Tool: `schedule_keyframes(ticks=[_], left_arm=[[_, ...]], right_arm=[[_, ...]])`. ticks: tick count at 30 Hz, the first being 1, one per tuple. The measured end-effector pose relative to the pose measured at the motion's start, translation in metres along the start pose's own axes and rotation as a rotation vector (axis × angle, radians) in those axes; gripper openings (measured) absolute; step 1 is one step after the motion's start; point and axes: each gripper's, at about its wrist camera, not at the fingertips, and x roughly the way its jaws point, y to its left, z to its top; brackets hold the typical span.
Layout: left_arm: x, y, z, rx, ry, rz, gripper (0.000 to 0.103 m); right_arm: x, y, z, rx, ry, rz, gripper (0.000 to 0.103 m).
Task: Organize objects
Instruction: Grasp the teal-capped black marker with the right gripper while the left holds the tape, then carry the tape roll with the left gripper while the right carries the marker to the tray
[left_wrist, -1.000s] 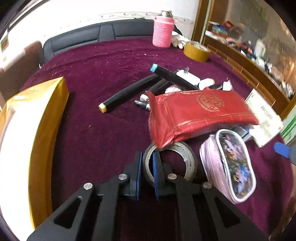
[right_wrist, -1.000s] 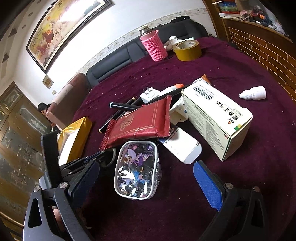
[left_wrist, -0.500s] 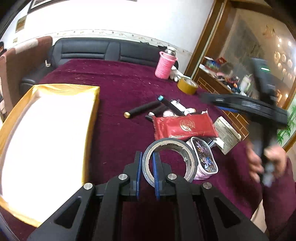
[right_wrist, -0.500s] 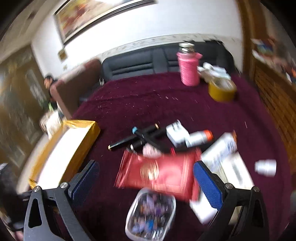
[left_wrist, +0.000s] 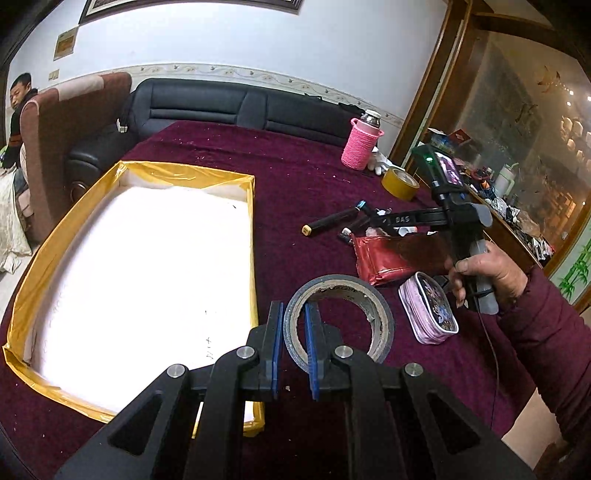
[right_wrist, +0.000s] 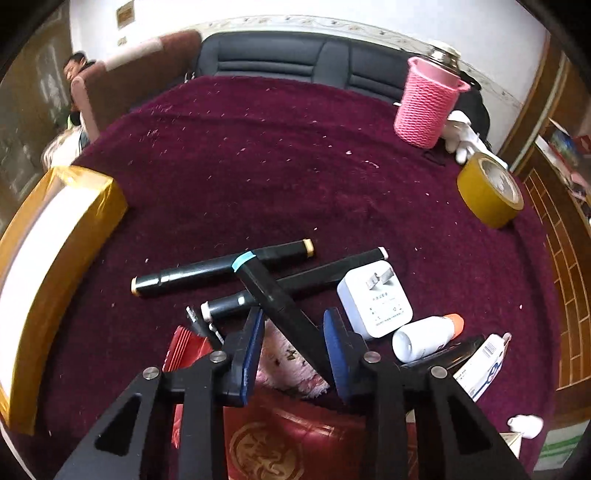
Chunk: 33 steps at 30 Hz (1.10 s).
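Observation:
My left gripper (left_wrist: 294, 325) is shut on the wall of a grey tape roll (left_wrist: 340, 317) and holds it above the maroon table, just right of the gold-edged white tray (left_wrist: 140, 273). My right gripper (right_wrist: 295, 332) is open over the pile, its fingers either side of a black marker with a blue band (right_wrist: 280, 299), not clamping it. Two more black markers (right_wrist: 221, 273) lie crossed beneath it. The red pouch (right_wrist: 280, 439) lies under the right gripper. The right gripper also shows in the left wrist view (left_wrist: 399, 221), over the red pouch (left_wrist: 388, 254).
A white plug adapter (right_wrist: 375, 299), a white bottle with orange cap (right_wrist: 424, 338), a pink floral case (left_wrist: 428, 314), a yellow tape roll (right_wrist: 487, 195) and a pink knitted bottle (right_wrist: 428, 103) stand around the table. A black sofa is behind it.
My left gripper lifted the grey tape roll and swung left towards the tray. My right gripper moved forward and down over the markers and its fingers narrowed around the blue-banded one.

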Motion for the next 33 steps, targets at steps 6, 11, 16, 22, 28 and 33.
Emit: schedule_keyframes(ticks=[6, 11, 16, 22, 28, 33], left_arm=[[0.009, -0.002, 0.0, -0.006, 0.007, 0.012, 0.011], [0.009, -0.005, -0.001, 0.008, 0.009, 0.026, 0.011], [0.005, -0.006, -0.004, 0.004, 0.007, 0.025, 0.011], [0.002, -0.01, -0.007, 0.008, 0.011, 0.016, 0.011], [-0.001, -0.008, -0.008, 0.0, 0.014, 0.015, 0.011], [0.001, -0.003, -0.008, -0.021, 0.024, 0.002, 0.011]], right_arm=[[-0.015, -0.017, -0.004, 0.069, -0.074, 0.01, 0.011], [-0.036, -0.027, -0.01, 0.134, -0.137, 0.038, 0.001], [-0.025, -0.022, -0.005, 0.059, -0.074, 0.031, 0.002], [0.004, -0.027, 0.002, 0.042, 0.008, 0.023, 0.002], [0.011, -0.028, 0.017, 0.071, 0.025, 0.099, 0.003], [0.013, -0.024, 0.02, 0.069, 0.034, 0.148, 0.005]])
